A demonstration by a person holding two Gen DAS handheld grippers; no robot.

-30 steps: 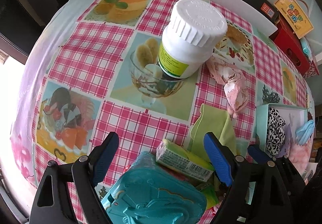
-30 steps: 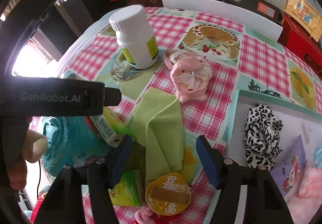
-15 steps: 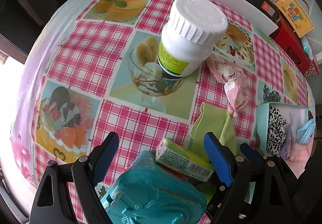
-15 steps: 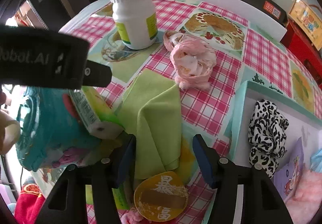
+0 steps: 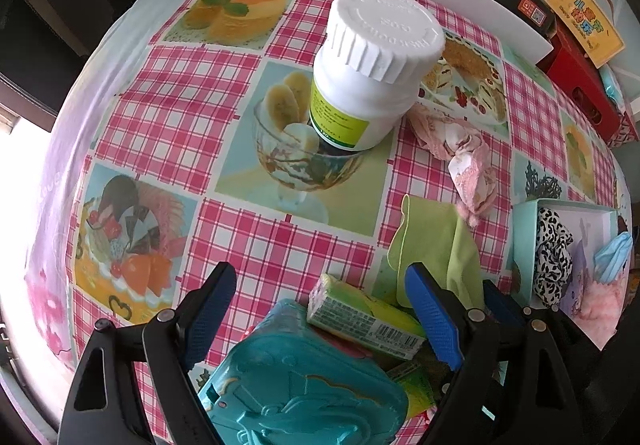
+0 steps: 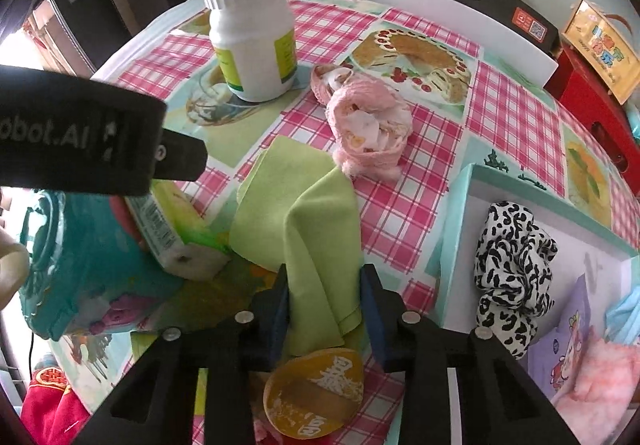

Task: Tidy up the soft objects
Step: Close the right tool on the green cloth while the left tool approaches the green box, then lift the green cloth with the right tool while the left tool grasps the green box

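Closing the right gripper [image 6: 323, 309] in on the green cloth [image 6: 296, 213], fingers [image 6: 276, 309] drawing much nearer together than half a second ago, when standing wide apart above it; now pressing the cloth's near fold from both sides, with fabric filling the gap between them. Dropping lower and further forward too, with the cloth looming larger in the right wrist view. Lying where it was, though: spread near the surface's [image 5: 168, 117] near edge, between the tin [image 5: 300, 385] on the left and the tray [image 6: 456, 213] at the near right corner, not yet lifting. Keeping the left gripper [image 5: 320, 309] hovering over the tin and the green carton [image 5: 360, 317], fingers wide apart and holding nothing, hardly shifting at all. Judging from this, entering the grasp stage for the cloth, with the carry to the tray remaining. Already sitting in the tray: a spotted scrunchie [image 6: 512, 265] and some other soft pieces at the far right, partly cut off. Waiting on the surface toward its middle, just beyond the cloth: a pink scrunchie [image 6: 368, 129], near the bottle [image 6: 252, 33]. Possibly risking a grip on only the top fold, leaving the rest trailing over the gold disc [image 6: 316, 389] right beneath the fingers while lifting.
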